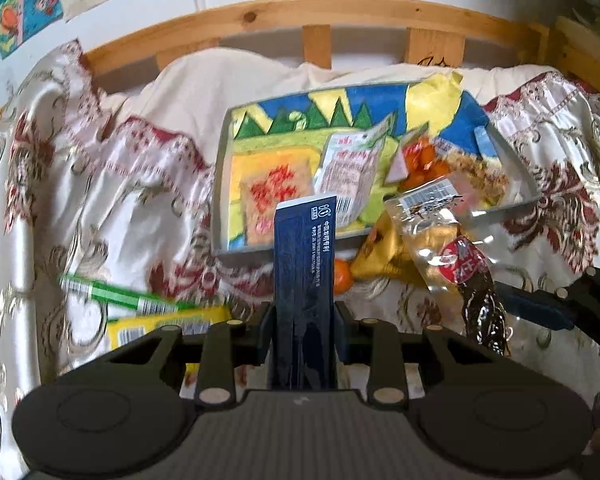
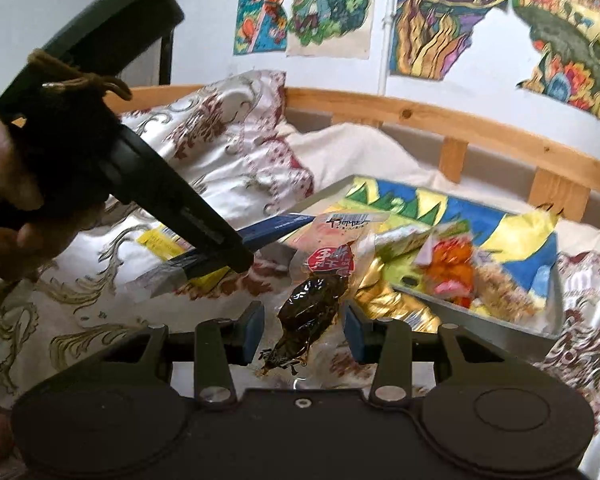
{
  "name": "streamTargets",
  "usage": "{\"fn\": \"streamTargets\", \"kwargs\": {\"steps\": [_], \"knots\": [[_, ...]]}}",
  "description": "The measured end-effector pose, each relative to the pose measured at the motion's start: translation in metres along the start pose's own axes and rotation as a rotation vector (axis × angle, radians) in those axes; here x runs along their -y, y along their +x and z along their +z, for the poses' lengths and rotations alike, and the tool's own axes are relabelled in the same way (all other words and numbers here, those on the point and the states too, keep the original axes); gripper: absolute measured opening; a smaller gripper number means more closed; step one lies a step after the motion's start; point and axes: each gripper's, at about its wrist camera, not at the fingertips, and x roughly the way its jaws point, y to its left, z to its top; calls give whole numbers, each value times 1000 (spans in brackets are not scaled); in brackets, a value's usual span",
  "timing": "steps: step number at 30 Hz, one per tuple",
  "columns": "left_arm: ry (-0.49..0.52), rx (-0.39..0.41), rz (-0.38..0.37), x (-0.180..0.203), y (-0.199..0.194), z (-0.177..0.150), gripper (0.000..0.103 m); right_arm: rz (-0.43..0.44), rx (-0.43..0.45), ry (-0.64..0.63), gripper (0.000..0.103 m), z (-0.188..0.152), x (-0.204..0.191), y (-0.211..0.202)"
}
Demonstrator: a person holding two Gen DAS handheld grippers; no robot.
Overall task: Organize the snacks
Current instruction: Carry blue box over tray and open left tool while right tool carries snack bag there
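Bed with a floral cloth fills the left wrist view: left hand-held gripper (image 1: 303, 320) clamps a dark blue box (image 1: 303, 264) whose long axis points straight ahead at the tray (image 1: 220, 184) just beyond. Right wrist view: right hand-held gripper (image 2: 303, 330) spread wide, the dark meat snack pack (image 2: 314, 300) lying between its fingers, lengthwise along them, tray near on the right.

R gripper (image 2: 303, 330) jaws apart w/ dark meat snack pack (image 2: 314, 308) between; tray (image 2: 500, 318) beside.

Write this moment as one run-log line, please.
left gripper: shut on dark blue flat box | right gripper: open around clear packet of dark brown meat | colourful tray: holds snack packets
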Motion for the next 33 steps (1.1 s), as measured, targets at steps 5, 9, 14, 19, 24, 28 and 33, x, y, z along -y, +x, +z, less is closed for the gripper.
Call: {"fn": "streamTargets", "kwargs": {"steps": [5,9,14,19,24,28,33], "knots": [[19,52,21,11,8,31,34,-61,58,5,45,6,17,-1],[23,91,33,19,18,64,34,-142,125,-18,45,13,34,-1],[27,100,42,26,38,107,34,-242,165,12,45,20,72,10],[7,82,54,30,68,136,34,-311,169,58,45,18,116,28],[-12,52,90,33,103,147,34,-326,154,122,45,15,151,50],[-14,32,103,33,125,146,34,-313,133,165,45,14,166,67],[4,-1,97,35,149,142,34,-288,85,184,45,8,176,85]]}}
